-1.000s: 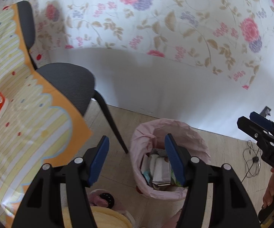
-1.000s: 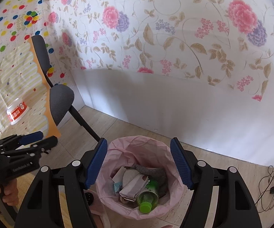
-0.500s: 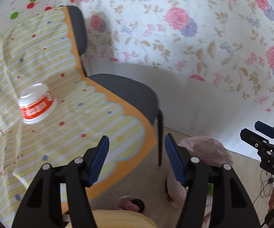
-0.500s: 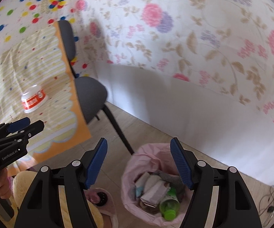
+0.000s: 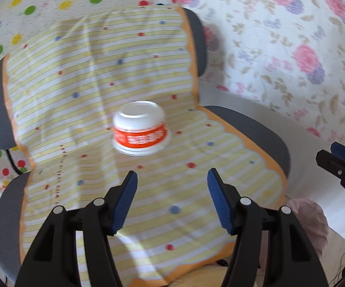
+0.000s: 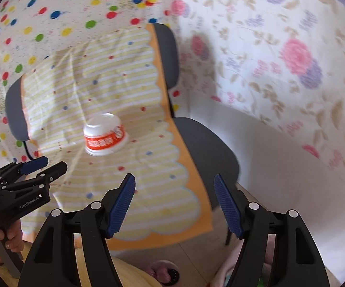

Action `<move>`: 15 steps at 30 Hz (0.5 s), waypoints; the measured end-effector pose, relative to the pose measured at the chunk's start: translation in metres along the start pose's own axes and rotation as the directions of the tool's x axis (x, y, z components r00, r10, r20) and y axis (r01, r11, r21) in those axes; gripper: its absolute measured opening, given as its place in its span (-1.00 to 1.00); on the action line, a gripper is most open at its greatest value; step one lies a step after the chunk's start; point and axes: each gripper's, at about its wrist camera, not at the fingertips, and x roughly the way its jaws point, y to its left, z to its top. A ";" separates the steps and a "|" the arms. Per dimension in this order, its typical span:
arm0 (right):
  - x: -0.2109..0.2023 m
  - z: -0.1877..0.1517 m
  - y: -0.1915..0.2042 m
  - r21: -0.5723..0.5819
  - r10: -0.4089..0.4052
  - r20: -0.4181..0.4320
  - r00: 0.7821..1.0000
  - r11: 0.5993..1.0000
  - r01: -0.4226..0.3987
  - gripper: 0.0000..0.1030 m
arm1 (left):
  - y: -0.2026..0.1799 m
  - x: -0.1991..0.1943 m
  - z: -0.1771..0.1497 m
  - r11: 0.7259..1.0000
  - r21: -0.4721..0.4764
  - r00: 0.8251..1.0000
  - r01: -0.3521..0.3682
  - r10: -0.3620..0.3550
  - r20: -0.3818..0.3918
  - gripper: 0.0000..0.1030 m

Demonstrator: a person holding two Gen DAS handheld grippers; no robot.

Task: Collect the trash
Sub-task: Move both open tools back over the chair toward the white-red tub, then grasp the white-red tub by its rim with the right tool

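So one white and red cup (image 5: 140, 129) is left, upside down on the striped cloth (image 5: 81, 76); left gripper (image 5: 172, 202) and right gripper (image 6: 174, 203) both spread, empty; pink bin bag (image 5: 308, 217) looks blurry, contents unclear.

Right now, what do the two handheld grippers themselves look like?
Both match: the left gripper and right gripper have black plastic bodies with silver pivot screws, and their jaws are faced with ribbed blue pads. White lettering, apparently "GenRobot.AI", marks the left gripper's side in the right wrist view.
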 end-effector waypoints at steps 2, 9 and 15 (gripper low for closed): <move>0.012 0.012 0.014 -0.020 0.024 -0.004 1.000 1.000 -0.024 0.35 | 0.018 0.003 0.003 0.999 -0.024 1.000 -0.027 0.027 -0.006 0.15; 0.055 0.041 0.059 -0.079 0.093 -0.038 0.995 0.992 -0.096 0.35 | 0.070 0.021 0.009 0.991 -0.093 0.995 -0.093 0.089 -0.046 0.15; 0.101 0.063 0.086 -0.109 0.096 -0.058 0.994 0.989 -0.102 0.35 | 0.103 0.046 0.019 0.983 -0.130 0.990 -0.132 0.123 -0.068 0.15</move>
